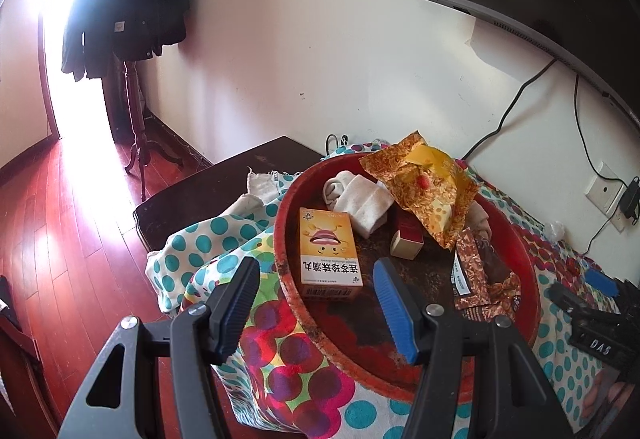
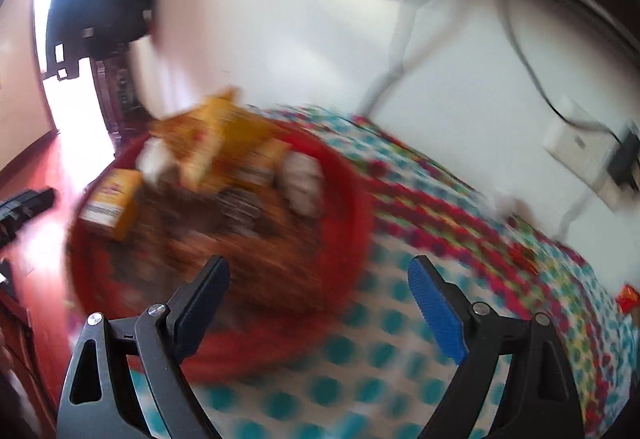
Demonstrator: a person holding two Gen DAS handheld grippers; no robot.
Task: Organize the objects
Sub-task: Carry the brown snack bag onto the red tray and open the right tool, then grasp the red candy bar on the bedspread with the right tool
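Left wrist view: left gripper (image 1: 316, 303) jaws apart, empty, above red tray (image 1: 524, 259) rim. Orange medicine box (image 1: 329, 253) lies flat inside tray: light, stiff cardboard, take across narrow sides.

Right wrist view, blurred: right gripper (image 2: 318, 309) jaws wide apart, empty, over tray (image 2: 360, 199) near rim. Crinkly snack bag (image 2: 208, 143) inside: light, slippery, pinch edge.

Box (image 1: 329, 252) in tray (image 1: 520, 235) (left side)

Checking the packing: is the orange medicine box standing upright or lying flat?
Lying flat: the orange medicine box rests face-up inside the red tray, printed front showing.
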